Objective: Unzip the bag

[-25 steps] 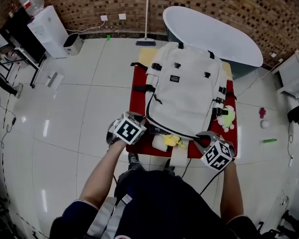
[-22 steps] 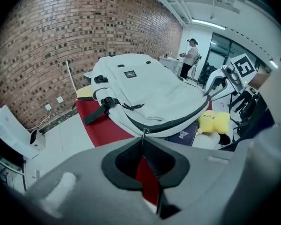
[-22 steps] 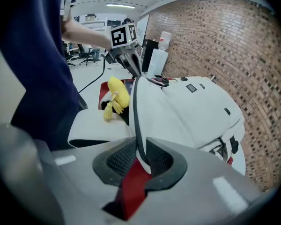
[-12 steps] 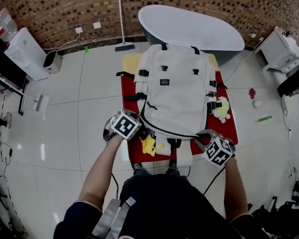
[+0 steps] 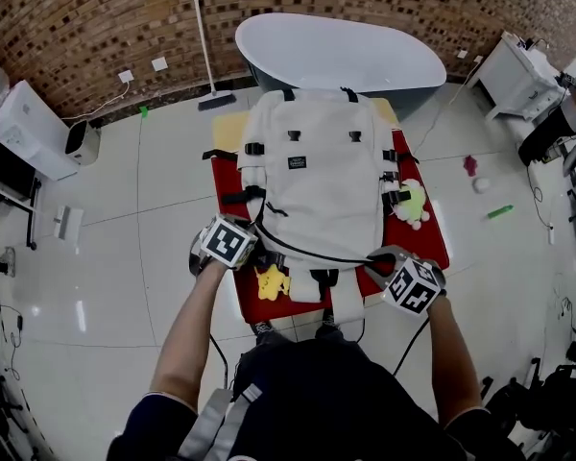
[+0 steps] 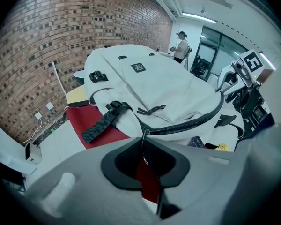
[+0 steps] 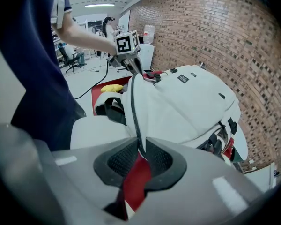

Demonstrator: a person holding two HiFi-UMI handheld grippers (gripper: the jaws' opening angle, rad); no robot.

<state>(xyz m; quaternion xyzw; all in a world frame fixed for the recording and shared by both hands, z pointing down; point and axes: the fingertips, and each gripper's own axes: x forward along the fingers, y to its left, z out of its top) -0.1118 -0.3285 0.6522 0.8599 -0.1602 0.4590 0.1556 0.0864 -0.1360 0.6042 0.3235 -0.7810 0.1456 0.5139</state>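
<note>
Red table (image 5: pixel 434 242), white backpack (image 5: pixel 317 176), yellow toy (image 5: pixel 269 281)

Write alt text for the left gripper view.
The left hand-held gripper pinches the metal zipper pull at the near corner of a white backpack. The backpack lies flat on a red table, its black zipper closed, with a brick wall behind.

My bag (image 5: pixel 317 176) is off-white, its zip (image 6: pixel 187 124) and straps (image 6: pixel 100 125) black. The table (image 5: pixel 228 176) is red, the toy (image 5: pixel 269 281) yellow. My left tool (image 5: pixel 254 248) and right tool (image 5: pixel 379 257) wear black-and-white square markers; the wall (image 5: pixel 96 17) is brown brick.
</note>
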